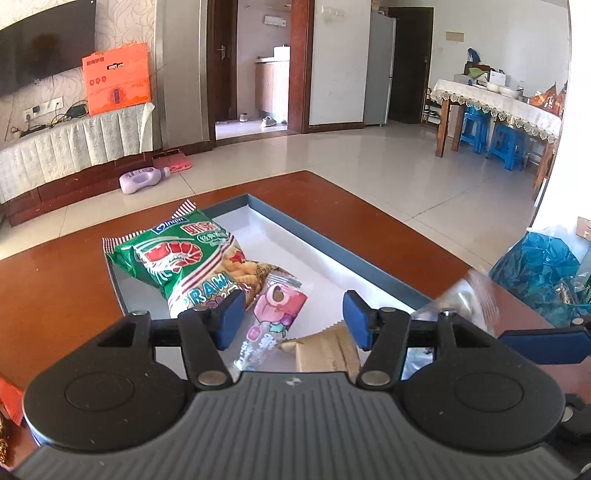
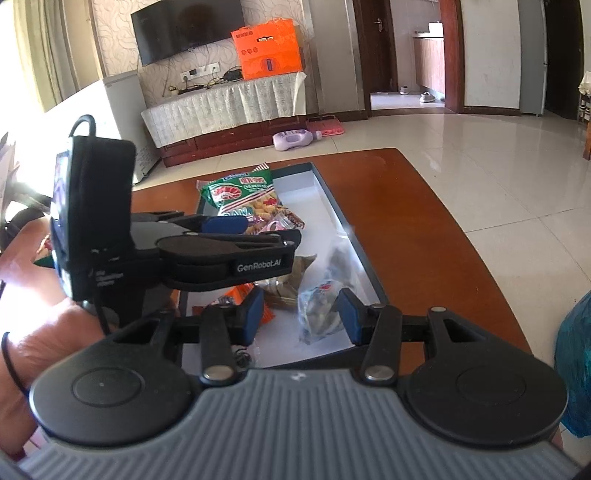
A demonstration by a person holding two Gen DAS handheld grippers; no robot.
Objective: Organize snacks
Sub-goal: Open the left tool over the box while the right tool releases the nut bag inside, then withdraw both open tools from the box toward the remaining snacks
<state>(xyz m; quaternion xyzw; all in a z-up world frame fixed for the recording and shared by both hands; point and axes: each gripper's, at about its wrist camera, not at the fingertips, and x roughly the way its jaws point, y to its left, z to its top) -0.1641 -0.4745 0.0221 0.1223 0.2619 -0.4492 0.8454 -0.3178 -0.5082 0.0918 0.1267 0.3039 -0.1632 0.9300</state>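
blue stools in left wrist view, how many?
2. One blue stool stands under the dining table; the second stool is beside it, to the right. Others may be hidden.

Bright tiled living room, daylight on pale floor.
A wall-mounted television (image 2: 186,31) hangs over a cloth-draped cabinet (image 2: 225,107) bearing an orange box (image 2: 269,50); blue stools (image 1: 491,136) sit under the lace-covered dining table (image 1: 498,105).
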